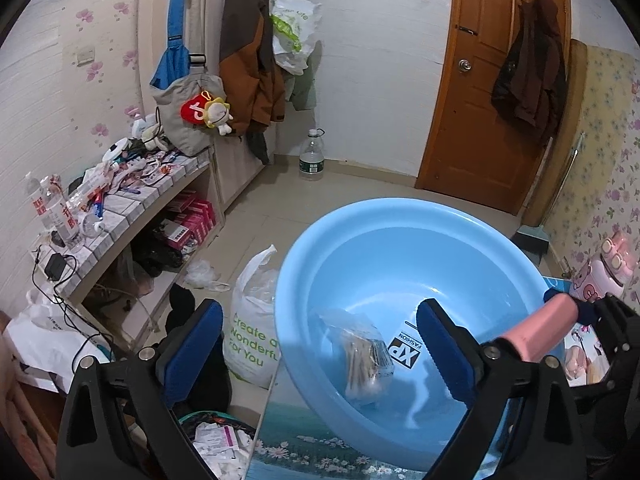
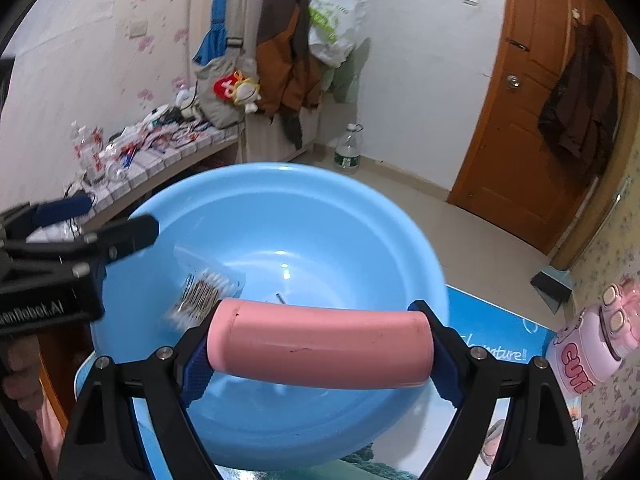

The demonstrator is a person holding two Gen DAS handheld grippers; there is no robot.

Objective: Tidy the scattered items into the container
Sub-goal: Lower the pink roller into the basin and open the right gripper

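The right hand-held gripper [image 2: 320, 350] clamps a pink cylindrical plastic tube [image 2: 316, 344] endwise between its blue pads, holding it crosswise over the near rim of the round light-blue plastic basin [image 2: 280, 200]. To its left, the left hand-held gripper [image 1: 320, 354] hangs with jaws spread wide and nothing between them, over the basin's left edge. Just beyond both, a clear plastic bag of small sticks [image 1: 366, 358] lies on the basin floor. The basin rests on a desk with a blue printed cover [image 2: 496, 328]. Farther right stands a pink cartoon bottle [image 2: 592, 344].
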